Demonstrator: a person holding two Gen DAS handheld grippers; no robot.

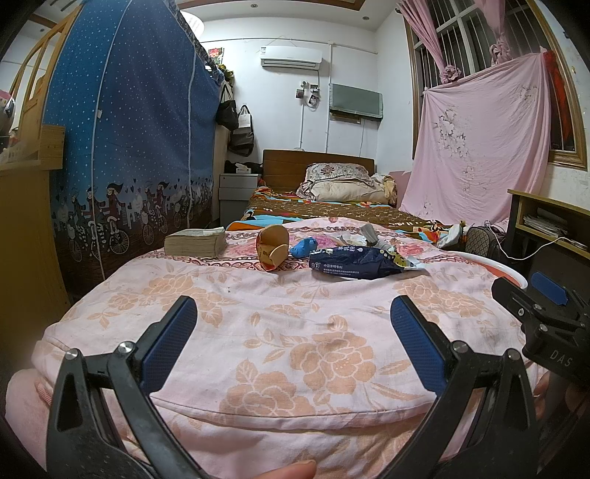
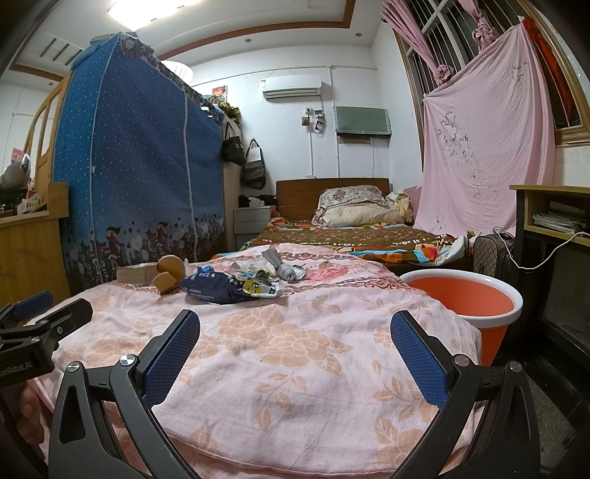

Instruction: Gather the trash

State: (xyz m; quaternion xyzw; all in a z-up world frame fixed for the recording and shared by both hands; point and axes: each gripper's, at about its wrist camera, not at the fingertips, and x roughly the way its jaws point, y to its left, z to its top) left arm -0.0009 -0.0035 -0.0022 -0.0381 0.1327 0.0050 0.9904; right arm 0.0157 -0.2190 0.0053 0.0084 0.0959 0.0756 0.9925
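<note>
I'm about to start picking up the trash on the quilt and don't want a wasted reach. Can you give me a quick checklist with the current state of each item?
1. Left claw open and empty: ok.
2. Right claw open and empty: ok.
3. Orange bin in view, open, beside the quilt: ok.
4. Blue wrapper lying free on top, nothing over it: ok.
5. Either claw at the trash: not ok, both sit short of it.
6. Book is trash or not: cannot tell.

Blue fabric wardrobe (image 2: 140,165), wooden bed (image 2: 332,191), barred window (image 2: 442,33)
</note>
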